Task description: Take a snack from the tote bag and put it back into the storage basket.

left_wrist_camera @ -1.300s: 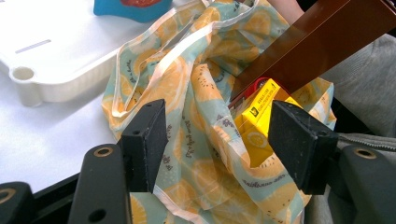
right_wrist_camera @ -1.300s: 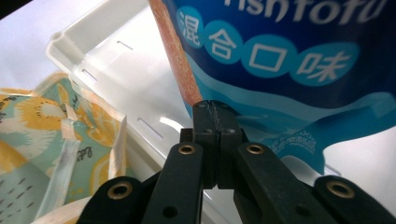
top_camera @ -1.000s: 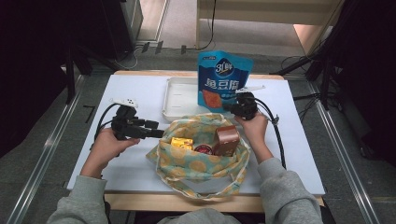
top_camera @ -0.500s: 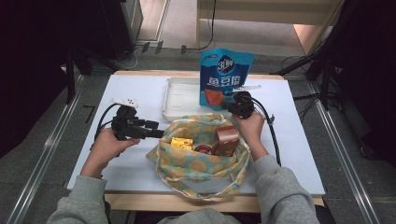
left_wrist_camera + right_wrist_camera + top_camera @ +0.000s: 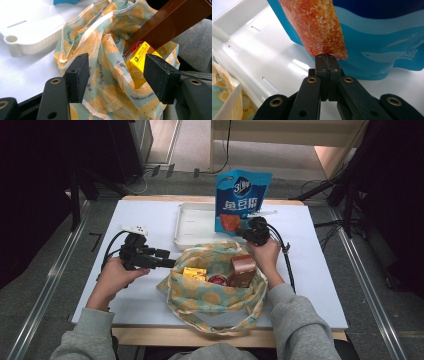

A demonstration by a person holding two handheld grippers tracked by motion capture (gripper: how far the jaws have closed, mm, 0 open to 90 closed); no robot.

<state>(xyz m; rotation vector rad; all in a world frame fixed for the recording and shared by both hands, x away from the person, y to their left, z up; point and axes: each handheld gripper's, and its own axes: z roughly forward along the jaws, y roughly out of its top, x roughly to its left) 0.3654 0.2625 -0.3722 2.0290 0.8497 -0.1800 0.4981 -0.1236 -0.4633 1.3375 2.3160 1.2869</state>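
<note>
Over the white tray (image 5: 192,222) at the far side of the table (image 5: 320,285), the right gripper (image 5: 256,231) has its jaws pressed fully together, pinching the bottom edge of the blue snack pouch (image 5: 241,195). That pouch stands upright, its lower edge at the tray's right end; in the right gripper view the closed jaws (image 5: 328,58) meet right at the foot of the pouch (image 5: 377,37), just under its orange picture panel. The right hand (image 5: 264,257) reaches forward past the bag, wrist low, gripper pointing away from the person.

On the near left, the left hand (image 5: 112,277) lies level on the table, with the left gripper (image 5: 167,262) pointing sideways at the yellow-patterned cloth bag (image 5: 210,295). Its jaws stand wide apart (image 5: 116,75), straddling the bag's rim fabric (image 5: 105,82); whether the pads actually press on the cloth, I cannot tell. Inside the bag sit a yellow carton (image 5: 194,274), a brown box (image 5: 242,270) and a red-topped item (image 5: 217,280) between them.
</note>
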